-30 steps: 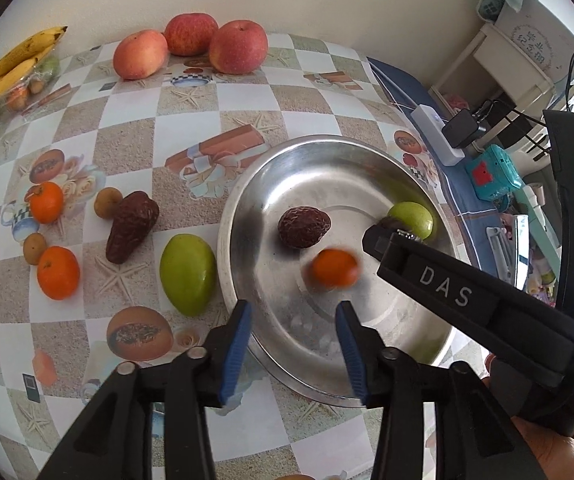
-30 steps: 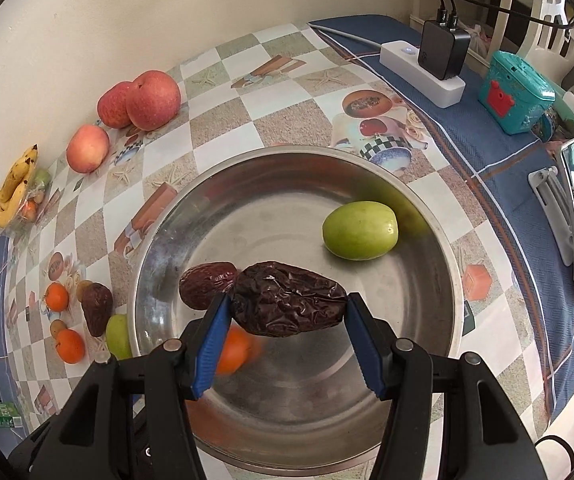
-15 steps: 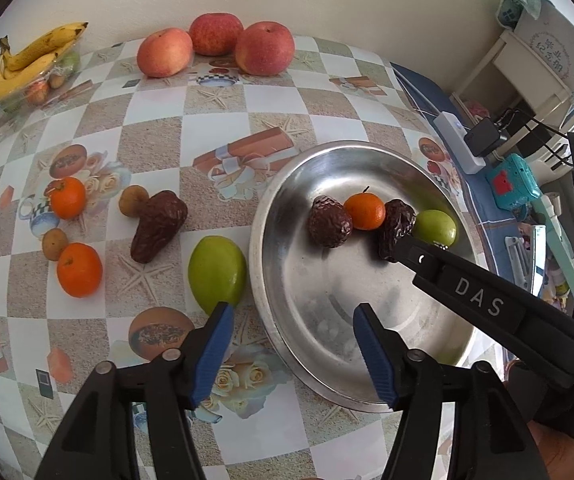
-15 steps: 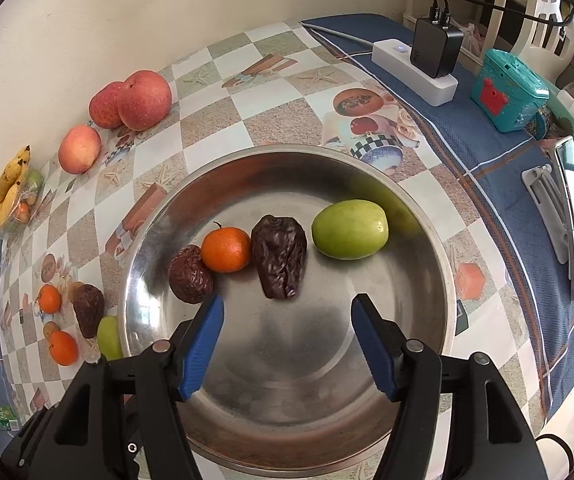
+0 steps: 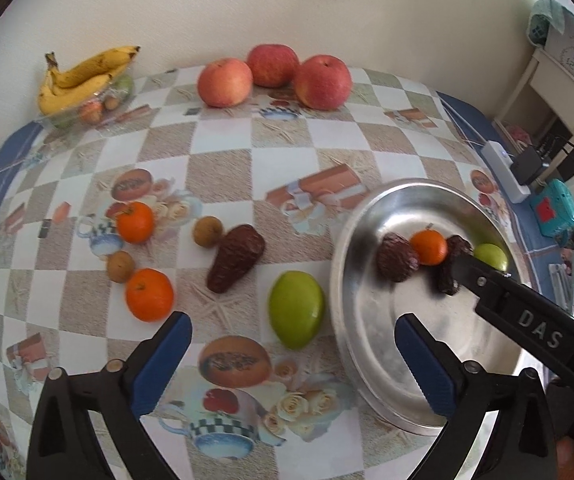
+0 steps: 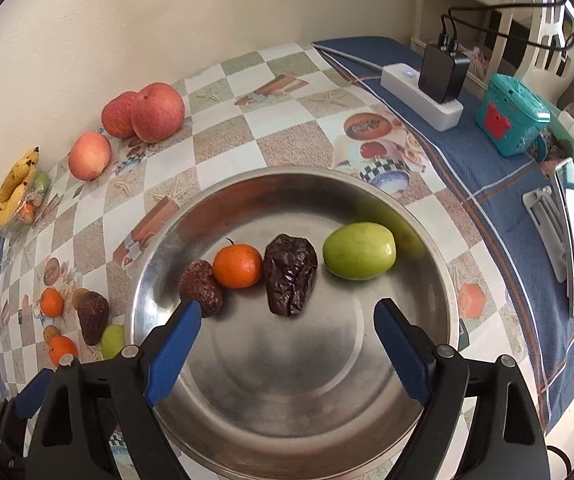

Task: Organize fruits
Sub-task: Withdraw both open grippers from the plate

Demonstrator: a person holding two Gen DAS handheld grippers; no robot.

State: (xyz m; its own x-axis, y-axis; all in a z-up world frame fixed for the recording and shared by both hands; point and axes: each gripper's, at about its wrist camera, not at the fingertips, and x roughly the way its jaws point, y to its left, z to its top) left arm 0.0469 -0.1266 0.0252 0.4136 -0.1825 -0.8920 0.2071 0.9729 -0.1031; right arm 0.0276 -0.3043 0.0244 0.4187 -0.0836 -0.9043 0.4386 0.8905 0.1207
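A steel bowl holds two dark wrinkled dates, a tangerine and a green fruit. My right gripper is open and empty above the bowl's near side; it also shows in the left wrist view. My left gripper is open and empty above the table left of the bowl, near a green fruit. On the table lie a large date, two tangerines and two small brown fruits.
Three apples and a bunch of bananas sit at the back by the wall. A white power strip, a teal box and a phone on a stand lie right of the bowl.
The right gripper released the date into the bowl and opened, then drew back. The tangerine rolled and settled between the dates. The left gripper moved left, away from the bowl.
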